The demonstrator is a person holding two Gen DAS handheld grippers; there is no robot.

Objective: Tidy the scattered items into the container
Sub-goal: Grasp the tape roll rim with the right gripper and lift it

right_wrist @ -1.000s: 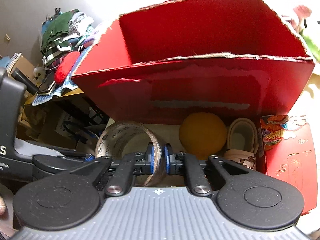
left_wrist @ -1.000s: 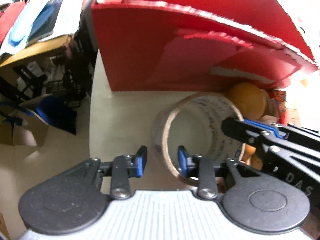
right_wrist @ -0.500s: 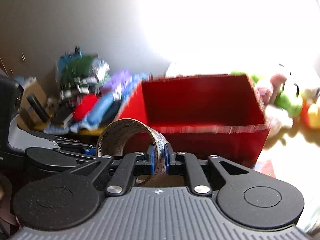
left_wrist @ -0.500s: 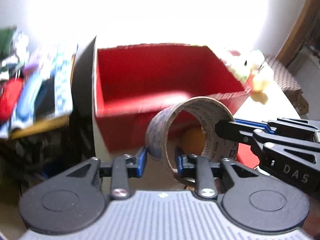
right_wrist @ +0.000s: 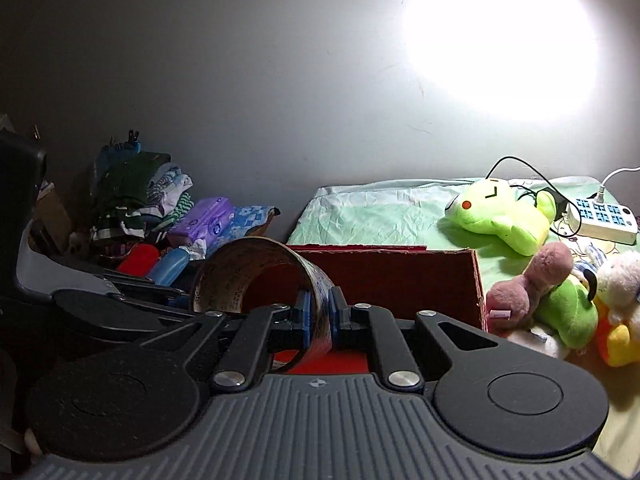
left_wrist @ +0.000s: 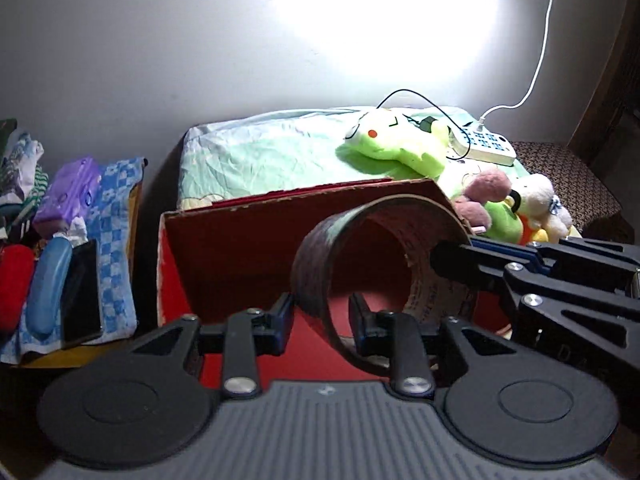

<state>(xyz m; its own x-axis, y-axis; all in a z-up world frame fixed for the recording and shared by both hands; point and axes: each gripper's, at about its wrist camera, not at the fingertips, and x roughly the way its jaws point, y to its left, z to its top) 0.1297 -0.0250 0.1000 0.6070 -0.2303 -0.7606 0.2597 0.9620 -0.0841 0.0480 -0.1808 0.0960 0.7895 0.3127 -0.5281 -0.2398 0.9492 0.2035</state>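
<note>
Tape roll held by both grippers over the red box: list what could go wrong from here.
1. The wide brown tape roll is pinched on opposite walls by the left gripper and the right gripper; uneven release may flip or drop it.
2. It hangs near the open red cardboard box's near wall, so it could land outside.
3. The thin wall may buckle if the grippers pull apart.

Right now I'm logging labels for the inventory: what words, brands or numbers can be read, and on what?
"DAS": faint raised letters on the right gripper body, seen from the left wrist view.
Print on the tape roll: rows of small text, too blurred to read.
Purple packet: pattern only, no legible words.
Power strip: no legible marking.
</note>
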